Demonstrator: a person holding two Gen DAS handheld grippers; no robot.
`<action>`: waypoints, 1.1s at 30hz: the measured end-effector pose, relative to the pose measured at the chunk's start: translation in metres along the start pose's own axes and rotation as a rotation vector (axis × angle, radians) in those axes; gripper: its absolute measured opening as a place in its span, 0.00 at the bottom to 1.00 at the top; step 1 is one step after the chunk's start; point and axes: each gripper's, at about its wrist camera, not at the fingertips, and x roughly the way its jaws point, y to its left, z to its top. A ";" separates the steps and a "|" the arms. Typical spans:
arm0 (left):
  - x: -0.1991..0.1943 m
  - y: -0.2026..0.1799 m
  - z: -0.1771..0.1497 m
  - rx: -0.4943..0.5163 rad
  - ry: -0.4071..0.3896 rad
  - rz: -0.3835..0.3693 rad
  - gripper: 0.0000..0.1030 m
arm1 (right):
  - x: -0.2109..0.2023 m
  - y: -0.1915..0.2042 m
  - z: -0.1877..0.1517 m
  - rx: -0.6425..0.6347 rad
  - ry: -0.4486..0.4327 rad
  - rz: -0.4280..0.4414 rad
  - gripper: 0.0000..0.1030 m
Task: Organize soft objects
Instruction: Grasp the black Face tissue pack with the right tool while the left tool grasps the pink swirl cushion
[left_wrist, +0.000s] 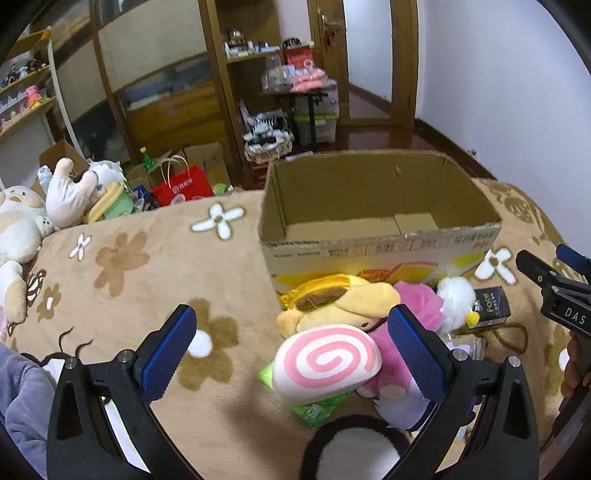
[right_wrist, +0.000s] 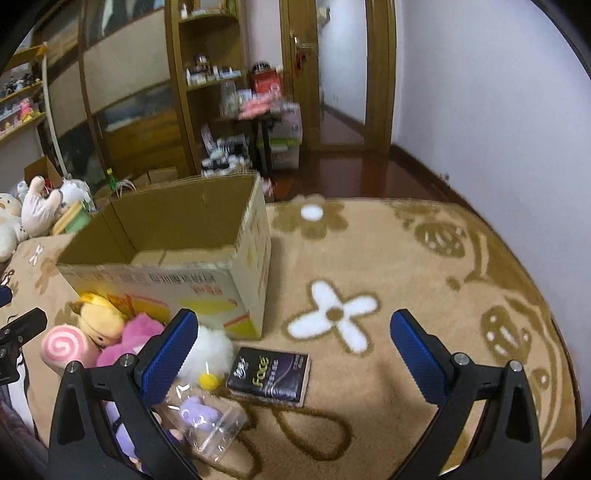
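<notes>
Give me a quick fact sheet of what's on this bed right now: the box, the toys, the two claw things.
Surface: tan flowered blanket
Cardboard box: open, nothing visible inside
Toy pile, in front of box: pink swirl plush, yellow plush, pink plush, white fluffy toy
Beside pile: dark tissue pack, bagged purple toy
Left gripper: open, above swirl plush
Right gripper: open, holding nothing

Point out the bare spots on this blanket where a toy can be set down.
Free: the blanket right of the cardboard box, past the dark tissue pack; also the stretch left of the box. Crowded: the box's front, with the swirl plush and yellow plush.
</notes>
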 end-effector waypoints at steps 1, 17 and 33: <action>0.003 -0.001 -0.001 0.003 0.009 0.001 0.99 | 0.004 0.000 -0.002 0.002 0.018 0.001 1.00; 0.055 -0.020 -0.015 0.071 0.183 -0.019 0.99 | 0.066 -0.009 -0.024 0.029 0.248 -0.014 0.98; 0.068 -0.010 -0.020 -0.026 0.256 -0.073 0.96 | 0.088 -0.004 -0.029 0.031 0.302 0.022 0.98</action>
